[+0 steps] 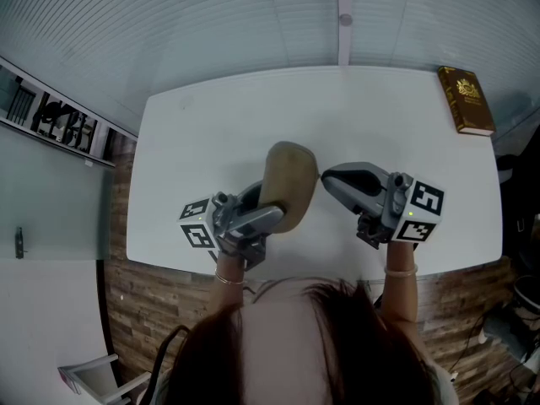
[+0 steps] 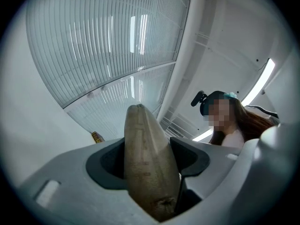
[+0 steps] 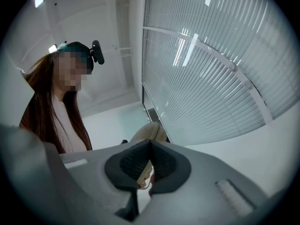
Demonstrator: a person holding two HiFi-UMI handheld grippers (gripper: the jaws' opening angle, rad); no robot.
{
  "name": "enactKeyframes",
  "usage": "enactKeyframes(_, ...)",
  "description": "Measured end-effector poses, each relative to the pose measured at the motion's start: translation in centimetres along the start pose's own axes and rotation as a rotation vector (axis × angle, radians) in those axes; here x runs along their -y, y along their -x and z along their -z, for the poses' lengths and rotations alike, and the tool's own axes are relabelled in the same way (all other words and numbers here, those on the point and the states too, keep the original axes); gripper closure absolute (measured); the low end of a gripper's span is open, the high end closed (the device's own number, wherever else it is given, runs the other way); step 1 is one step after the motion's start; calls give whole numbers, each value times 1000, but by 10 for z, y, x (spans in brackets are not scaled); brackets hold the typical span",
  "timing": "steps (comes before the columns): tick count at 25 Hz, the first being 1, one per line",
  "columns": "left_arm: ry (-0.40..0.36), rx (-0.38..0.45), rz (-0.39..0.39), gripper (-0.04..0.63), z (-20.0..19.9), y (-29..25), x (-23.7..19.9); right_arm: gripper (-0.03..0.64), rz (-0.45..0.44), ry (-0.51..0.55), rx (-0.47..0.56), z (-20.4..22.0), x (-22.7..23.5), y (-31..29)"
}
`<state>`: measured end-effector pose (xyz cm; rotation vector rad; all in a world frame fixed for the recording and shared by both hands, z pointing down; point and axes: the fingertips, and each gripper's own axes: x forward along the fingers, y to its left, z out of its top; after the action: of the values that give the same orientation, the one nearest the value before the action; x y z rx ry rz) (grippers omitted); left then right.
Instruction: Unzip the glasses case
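Note:
A tan glasses case [image 1: 288, 180] is held up off the white table [image 1: 194, 125], standing on end. My left gripper [image 1: 272, 207] is shut on its lower part; in the left gripper view the case [image 2: 145, 172] fills the gap between the jaws and sticks out past them. My right gripper [image 1: 327, 176] reaches in from the right with its tips at the case's right edge. In the right gripper view its pads [image 3: 161, 161] are together, a small tan zipper pull [image 3: 144, 178] is pinched low between them, and the case [image 3: 151, 131] shows just beyond.
A brown book [image 1: 466, 99] lies at the table's far right corner. The table's near edge runs just in front of the person, with wooden floor below. A shelf [image 1: 59, 121] stands at the left and ribbed glass panels behind the table.

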<state>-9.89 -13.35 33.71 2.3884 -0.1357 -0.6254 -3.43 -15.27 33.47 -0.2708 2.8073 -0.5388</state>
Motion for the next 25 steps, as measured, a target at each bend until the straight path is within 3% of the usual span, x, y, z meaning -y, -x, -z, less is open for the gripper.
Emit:
enactKeyframes(11, 83, 94, -16, 308, -2, 0, -9, 615, 38, -11, 16, 3, 4, 1)
enactKeyframes(25, 120, 171, -25, 307, -9, 2, -16, 615, 53, -17, 15, 7, 6, -2)
